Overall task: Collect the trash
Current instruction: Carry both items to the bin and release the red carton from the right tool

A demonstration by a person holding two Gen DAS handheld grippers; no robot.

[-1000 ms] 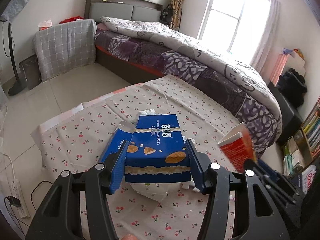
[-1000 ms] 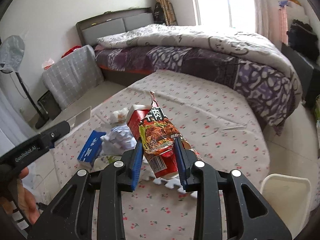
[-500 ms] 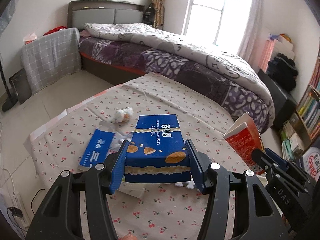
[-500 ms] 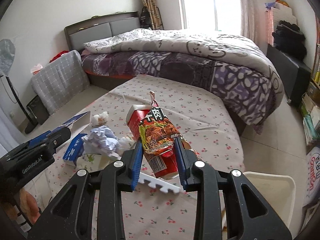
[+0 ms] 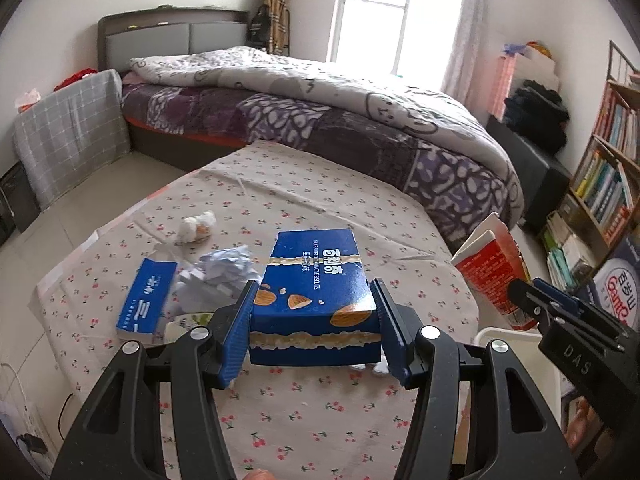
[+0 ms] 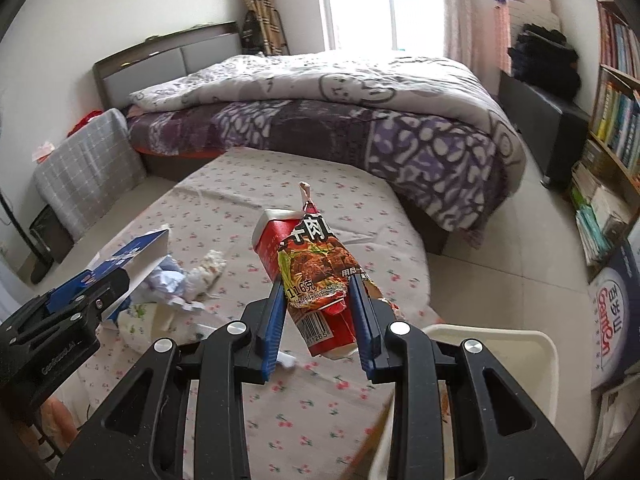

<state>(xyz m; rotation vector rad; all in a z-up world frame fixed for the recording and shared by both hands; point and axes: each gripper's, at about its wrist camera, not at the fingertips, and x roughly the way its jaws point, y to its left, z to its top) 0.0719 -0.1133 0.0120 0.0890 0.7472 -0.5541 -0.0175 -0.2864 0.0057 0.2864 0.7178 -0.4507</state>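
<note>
Blue biscuit box (image 5: 316, 280) is pinched between the blue pads of the left gripper (image 5: 314, 332) and held clear above the cherry-print tablecloth (image 5: 320, 200). The right gripper (image 6: 318, 320) is pressed onto a red carton (image 6: 276, 240) together with a torn snack wrapper (image 6: 316, 268), both held off the cloth and tilted away from the camera. Remaining on the cloth: a smaller blue box (image 5: 146, 300) lying flat at the left, crumpled pale paper (image 5: 224, 268) just beside it, and a small wad of tissue (image 5: 198, 226) further back. A white bin (image 6: 492, 344) stands beside the table's right edge, its rim just below and to the right of the carton. A bed (image 5: 320, 120) with a purple patterned duvet lies behind the table; a bookshelf (image 5: 608, 168) lines the right wall
</note>
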